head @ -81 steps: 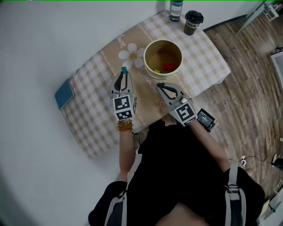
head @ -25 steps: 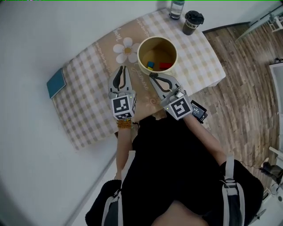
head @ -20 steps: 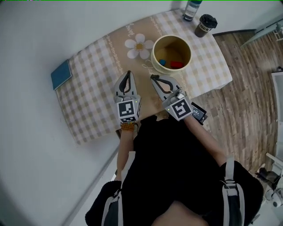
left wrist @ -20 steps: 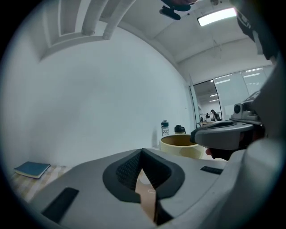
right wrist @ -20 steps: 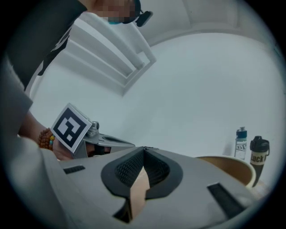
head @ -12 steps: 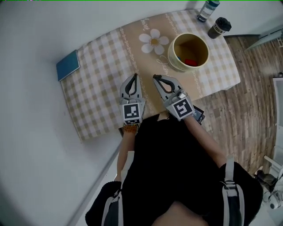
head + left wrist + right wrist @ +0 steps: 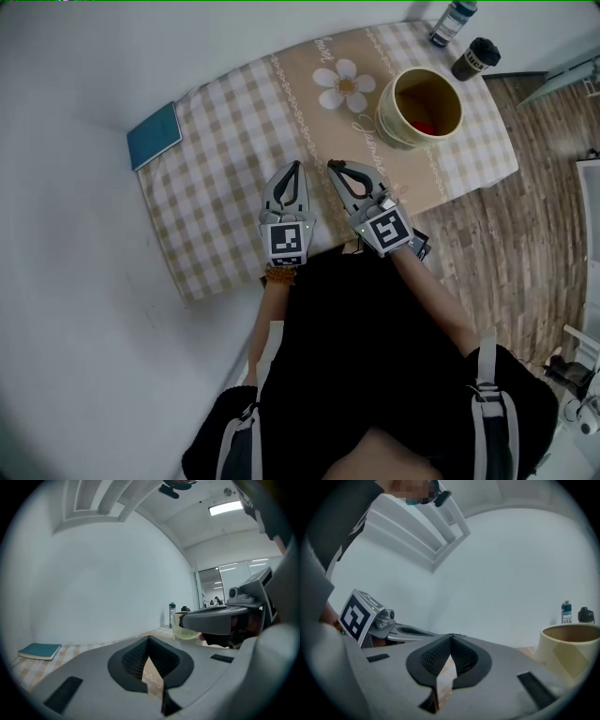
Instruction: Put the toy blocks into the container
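The cream container [image 7: 397,124] stands at the far right of the checked tablecloth, and a red block [image 7: 427,127] shows inside it; its wall hides whatever else is in there. My left gripper [image 7: 297,166] and right gripper [image 7: 334,167] lie side by side near the table's front edge, well short of the container. Both are shut with nothing between the jaws. In the left gripper view the left gripper's [image 7: 149,639] tips meet, with the container [image 7: 180,626] ahead to the right. The right gripper [image 7: 451,636] is likewise closed, the container [image 7: 567,651] to its right.
A blue book [image 7: 156,135] lies at the table's far left corner. A bottle [image 7: 452,21] and a dark lidded cup [image 7: 475,58] stand behind the container. A daisy print [image 7: 343,82] marks the tablecloth. Wooden floor lies past the table's right edge.
Both grippers have drawn back from the container toward the near table edge. The teal block the left gripper held by the container earlier is gone from its jaws.
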`<state>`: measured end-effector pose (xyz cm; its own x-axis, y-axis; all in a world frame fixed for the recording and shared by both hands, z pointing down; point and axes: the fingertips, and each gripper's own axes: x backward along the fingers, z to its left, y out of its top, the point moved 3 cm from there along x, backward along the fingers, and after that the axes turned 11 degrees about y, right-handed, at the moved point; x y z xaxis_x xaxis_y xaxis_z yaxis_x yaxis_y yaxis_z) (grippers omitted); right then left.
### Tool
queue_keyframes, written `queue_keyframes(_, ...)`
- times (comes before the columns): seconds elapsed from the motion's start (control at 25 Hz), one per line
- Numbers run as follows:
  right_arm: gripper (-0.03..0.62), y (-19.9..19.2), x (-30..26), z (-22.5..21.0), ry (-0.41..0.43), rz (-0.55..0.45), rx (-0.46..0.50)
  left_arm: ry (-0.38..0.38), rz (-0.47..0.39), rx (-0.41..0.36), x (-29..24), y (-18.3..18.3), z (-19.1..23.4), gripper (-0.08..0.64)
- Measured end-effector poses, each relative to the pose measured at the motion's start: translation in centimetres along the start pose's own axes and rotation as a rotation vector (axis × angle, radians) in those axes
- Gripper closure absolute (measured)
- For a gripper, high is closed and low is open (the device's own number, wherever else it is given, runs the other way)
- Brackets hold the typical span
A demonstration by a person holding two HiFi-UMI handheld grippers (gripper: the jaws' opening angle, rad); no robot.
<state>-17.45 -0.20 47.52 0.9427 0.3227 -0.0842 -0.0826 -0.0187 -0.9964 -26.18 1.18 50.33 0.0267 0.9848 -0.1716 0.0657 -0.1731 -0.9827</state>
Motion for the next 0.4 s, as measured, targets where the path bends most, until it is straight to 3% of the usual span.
queue_keyframes(0.4, 0.592, -0.2, -1.7, 1.3, 0.007, 0.001, -0.008, -0.014, -0.002, 0.002, 1.0, -0.6, 1.6, 0.56)
